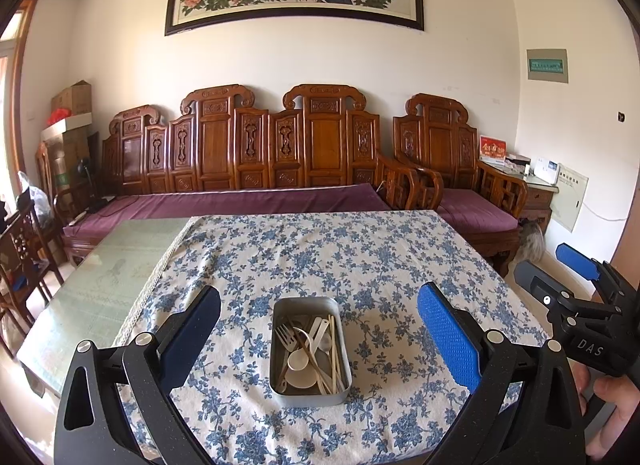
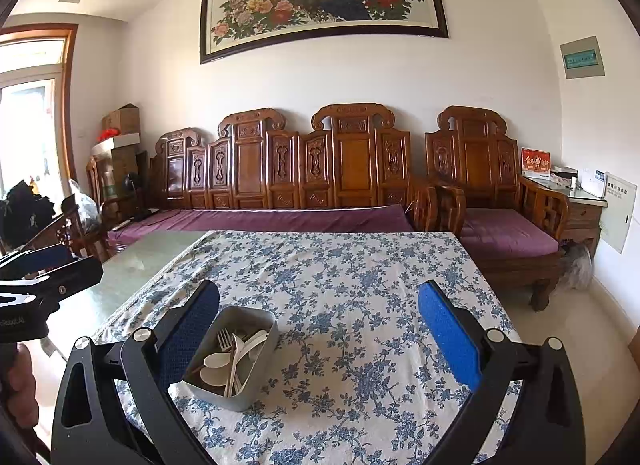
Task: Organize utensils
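A grey metal tray [image 1: 280,379] sits on the blue-flowered tablecloth [image 1: 360,249] near the front edge. It holds white spoons [image 1: 298,361], a fork [image 1: 285,333] and chopsticks [image 1: 334,349], all mixed together. My left gripper [image 1: 318,331] is open and empty, held above the tray, which shows between its fingers. My right gripper [image 2: 320,329] is open and empty; the tray [image 2: 256,389] lies by its left finger, with spoons [image 2: 216,361] and a fork [image 2: 225,339] inside. The right gripper also shows at the right edge of the left wrist view [image 1: 576,277].
The cloth covers the right part of the table; bare green glass top [image 1: 116,265] lies to the left. A carved wooden sofa [image 1: 248,153] with purple cushions stands behind the table, an armchair [image 1: 460,169] to its right. Wooden chairs [image 1: 24,249] stand at the left.
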Motion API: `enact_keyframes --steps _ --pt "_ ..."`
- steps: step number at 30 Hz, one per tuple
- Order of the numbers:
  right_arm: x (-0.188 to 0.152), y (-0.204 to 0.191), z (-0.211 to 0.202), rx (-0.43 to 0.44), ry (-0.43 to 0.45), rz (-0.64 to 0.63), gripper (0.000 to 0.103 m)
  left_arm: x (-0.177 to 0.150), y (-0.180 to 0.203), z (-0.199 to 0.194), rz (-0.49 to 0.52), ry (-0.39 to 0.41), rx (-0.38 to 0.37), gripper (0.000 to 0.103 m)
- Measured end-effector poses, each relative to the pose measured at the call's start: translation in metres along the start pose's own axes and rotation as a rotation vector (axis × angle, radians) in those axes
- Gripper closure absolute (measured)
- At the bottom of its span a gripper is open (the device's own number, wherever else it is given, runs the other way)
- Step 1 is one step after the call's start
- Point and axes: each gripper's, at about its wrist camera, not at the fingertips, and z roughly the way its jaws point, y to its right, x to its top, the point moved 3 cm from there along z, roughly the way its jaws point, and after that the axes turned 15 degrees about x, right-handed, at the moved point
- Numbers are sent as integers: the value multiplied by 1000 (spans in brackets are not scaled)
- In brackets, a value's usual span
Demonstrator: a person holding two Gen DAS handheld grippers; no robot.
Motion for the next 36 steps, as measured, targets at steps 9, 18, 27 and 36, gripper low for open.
enact_keyframes --steps 9,18,27,36 --pt "0 0 0 0 0 0 3 -2 0 1 0 2 1 8" --pt "0 0 0 0 -1 0 3 -2 -1 1 -1 2 2 8" --pt "1 0 0 0 -1 0 3 -2 -1 1 -1 2 2 8" --pt "-1 0 1 0 1 -1 3 -3 -1 1 -2 2 1 8"
